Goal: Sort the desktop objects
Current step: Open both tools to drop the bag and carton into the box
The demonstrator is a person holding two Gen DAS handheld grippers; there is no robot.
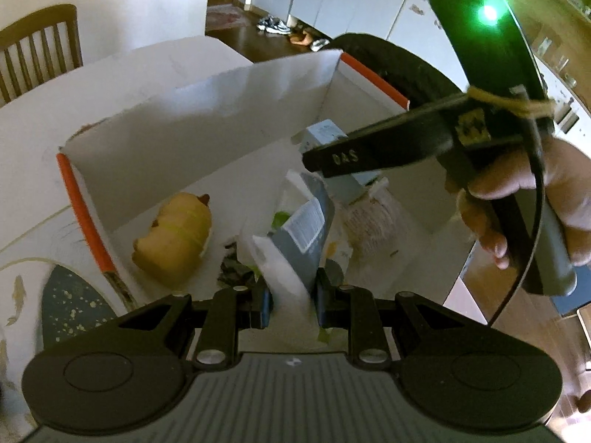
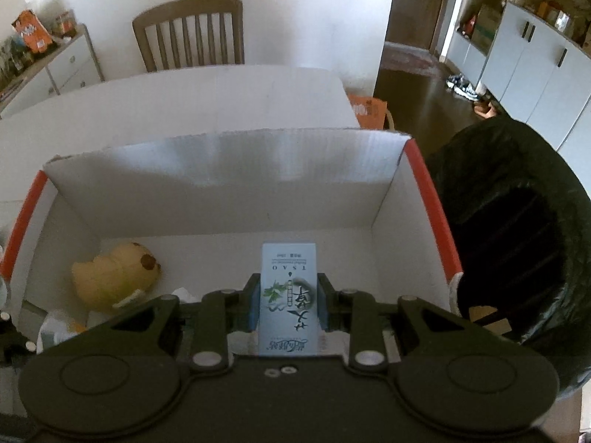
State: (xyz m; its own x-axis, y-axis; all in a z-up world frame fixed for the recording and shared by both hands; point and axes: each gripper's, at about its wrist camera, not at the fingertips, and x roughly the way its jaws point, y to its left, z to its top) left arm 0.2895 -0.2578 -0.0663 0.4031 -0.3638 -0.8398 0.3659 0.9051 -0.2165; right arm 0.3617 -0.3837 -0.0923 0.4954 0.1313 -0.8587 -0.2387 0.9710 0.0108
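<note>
A white cardboard box point(image 1: 207, 136) with orange edge strips stands open on the table; its wall shows again in the right wrist view point(image 2: 229, 192). My left gripper point(image 1: 293, 295) is shut on a white and grey tube point(image 1: 295, 243), held over the box interior. My right gripper point(image 2: 288, 295) is shut on a pale blue carton point(image 2: 289, 288) printed with green leaves, above the box floor. In the left wrist view the right gripper point(image 1: 332, 160) reaches in from the right, held by a hand point(image 1: 561, 188). A yellow plush toy point(image 1: 177, 236) lies on the box floor at the left point(image 2: 114, 277).
A black-lined bin point(image 2: 517, 243) stands just right of the box. White crumpled paper and packaging point(image 1: 373, 214) lie in the box. A wooden chair point(image 2: 188, 33) is behind the table. A blue patterned mat point(image 1: 70, 302) lies left of the box on the table.
</note>
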